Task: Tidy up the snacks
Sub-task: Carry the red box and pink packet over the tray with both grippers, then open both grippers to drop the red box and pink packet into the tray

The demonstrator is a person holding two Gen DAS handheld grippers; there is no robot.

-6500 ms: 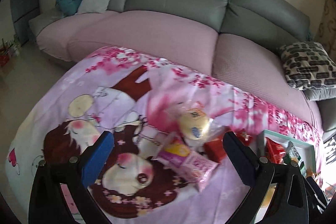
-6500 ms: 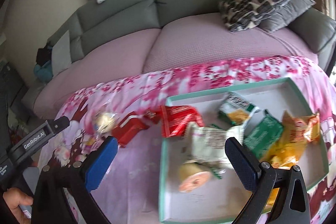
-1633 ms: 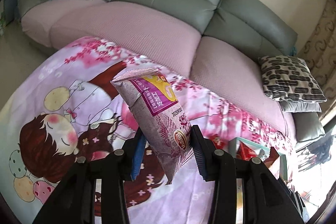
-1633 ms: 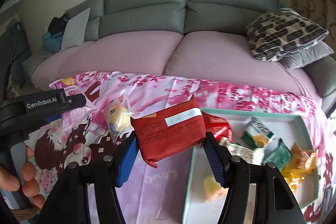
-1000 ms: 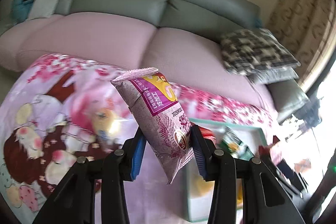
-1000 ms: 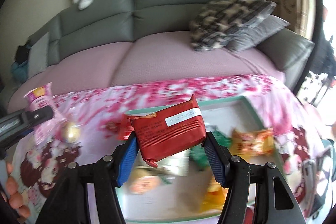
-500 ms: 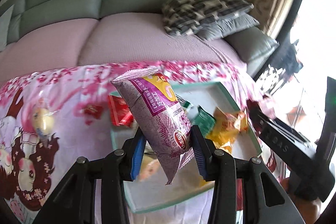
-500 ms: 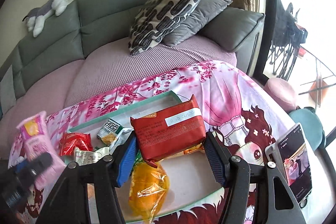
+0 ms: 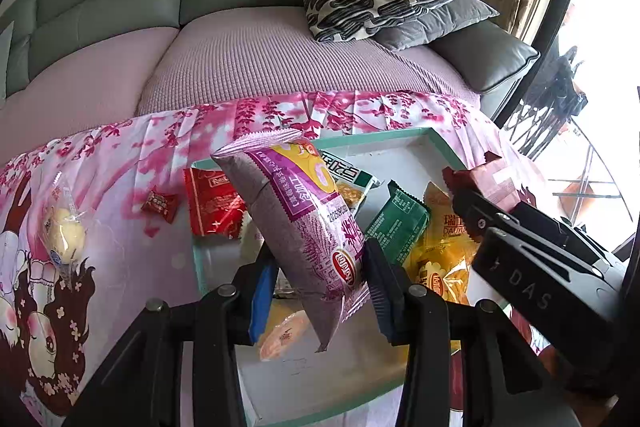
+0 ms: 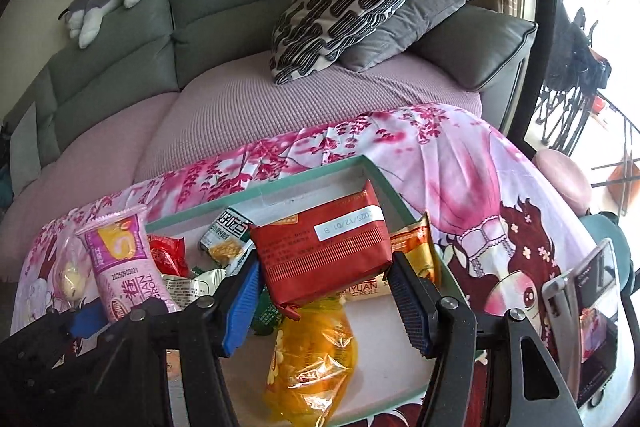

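Spanning the cartoon-printed pink cloth, the teal-rimmed tray held loose snack packets (a yellow one nearest the camera). Above it, the right gripper had its jaws partly apart, clamped on the ends of a red packet. The left gripper, its jaws set narrower, pinched an upright purple roll packet over the tray's left part.

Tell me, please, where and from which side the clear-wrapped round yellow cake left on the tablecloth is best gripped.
Grip the clear-wrapped cake across its round yellow middle, coming from above: it lies flat on the tablecloth, apart from other snacks, and its loose film ends would probably slip.
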